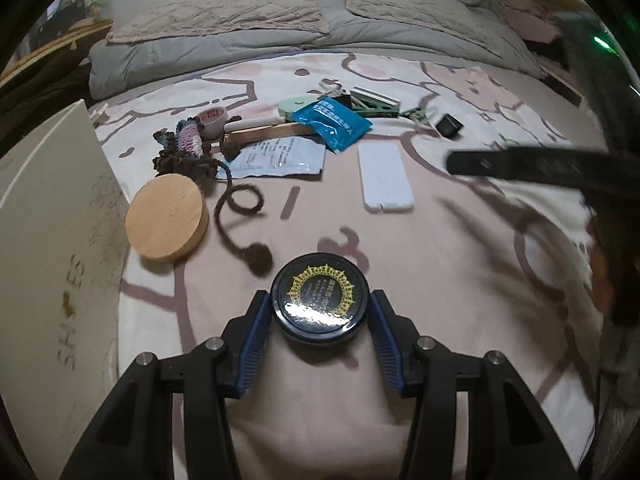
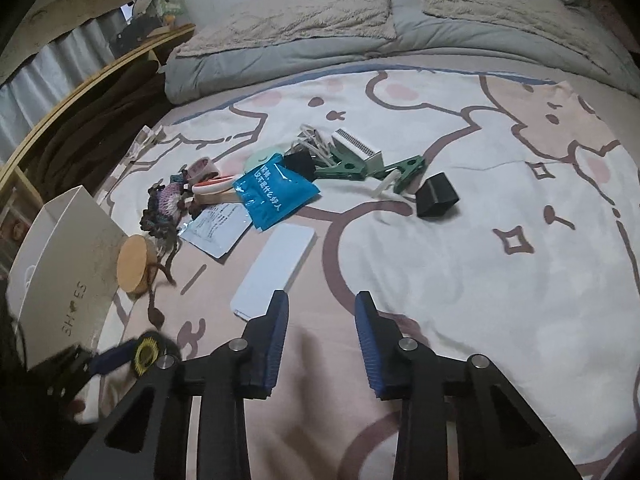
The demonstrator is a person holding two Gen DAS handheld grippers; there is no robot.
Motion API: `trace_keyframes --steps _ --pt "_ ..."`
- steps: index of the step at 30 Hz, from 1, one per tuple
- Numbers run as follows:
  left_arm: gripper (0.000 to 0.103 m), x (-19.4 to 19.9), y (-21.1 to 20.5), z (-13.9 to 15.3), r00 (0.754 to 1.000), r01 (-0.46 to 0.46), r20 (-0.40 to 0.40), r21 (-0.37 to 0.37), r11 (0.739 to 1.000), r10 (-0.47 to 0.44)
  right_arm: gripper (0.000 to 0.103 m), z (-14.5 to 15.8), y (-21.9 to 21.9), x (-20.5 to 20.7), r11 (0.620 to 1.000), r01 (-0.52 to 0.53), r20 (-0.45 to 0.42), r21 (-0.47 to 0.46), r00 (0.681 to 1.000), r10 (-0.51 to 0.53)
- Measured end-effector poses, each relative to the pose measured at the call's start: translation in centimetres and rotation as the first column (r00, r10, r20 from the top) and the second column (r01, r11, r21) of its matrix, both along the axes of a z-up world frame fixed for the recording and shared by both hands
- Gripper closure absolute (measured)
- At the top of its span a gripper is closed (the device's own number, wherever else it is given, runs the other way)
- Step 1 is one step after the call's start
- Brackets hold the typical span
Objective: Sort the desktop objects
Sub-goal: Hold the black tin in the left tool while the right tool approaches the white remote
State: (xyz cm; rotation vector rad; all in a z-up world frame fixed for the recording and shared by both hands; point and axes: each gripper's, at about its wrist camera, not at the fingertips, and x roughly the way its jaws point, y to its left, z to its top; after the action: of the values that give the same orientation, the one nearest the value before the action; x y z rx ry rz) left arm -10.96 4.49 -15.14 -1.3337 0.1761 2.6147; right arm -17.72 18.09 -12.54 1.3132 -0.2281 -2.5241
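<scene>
My left gripper is shut on a round black tin with a gold sun pattern on its lid, held just above the bedspread. The tin also shows in the right wrist view, blurred, at the lower left. My right gripper is open and empty above the bedspread, just right of a white flat case. A pile lies further back: a blue sachet, a white printed pouch, a crocheted toy, a tape roll, green clips and a black box.
A white shoe box stands at the left, also seen in the right wrist view. A round wooden disc lies beside it. A folded grey quilt and pillows lie at the back. The right gripper's arm shows blurred at the right.
</scene>
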Motion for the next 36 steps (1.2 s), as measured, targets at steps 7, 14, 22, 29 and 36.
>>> trace_keyframes --steps 7,14,22,29,36 --pt "0.053 2.2 -1.2 -0.6 0.999 0.015 0.034 0.017 1.000 -0.015 0.074 -0.4 -0.9 -3.4 0.996 0.045 0.044 -0.072 0.998 -0.042" --pt "0.053 3.2 -1.7 -0.8 0.999 0.022 0.040 0.039 0.999 -0.024 0.074 -2.2 -1.1 -7.6 0.989 0.113 0.120 -0.095 0.988 -0.101" --pt "0.053 3.1 -1.4 -0.9 0.999 0.027 0.036 0.021 0.999 -0.028 0.074 -3.0 -3.4 -9.3 0.998 0.057 0.102 0.014 0.993 -0.058" --pt "0.053 3.1 -1.5 -0.9 0.999 0.024 0.042 0.026 0.999 -0.025 0.074 -3.1 -5.5 -6.3 0.986 -0.098 0.060 0.137 0.994 0.090" --pt "0.053 3.2 -1.6 -1.2 0.999 0.024 0.044 0.020 0.999 -0.025 0.074 -3.0 -5.1 -2.0 0.971 -0.177 0.061 0.163 0.984 0.169"
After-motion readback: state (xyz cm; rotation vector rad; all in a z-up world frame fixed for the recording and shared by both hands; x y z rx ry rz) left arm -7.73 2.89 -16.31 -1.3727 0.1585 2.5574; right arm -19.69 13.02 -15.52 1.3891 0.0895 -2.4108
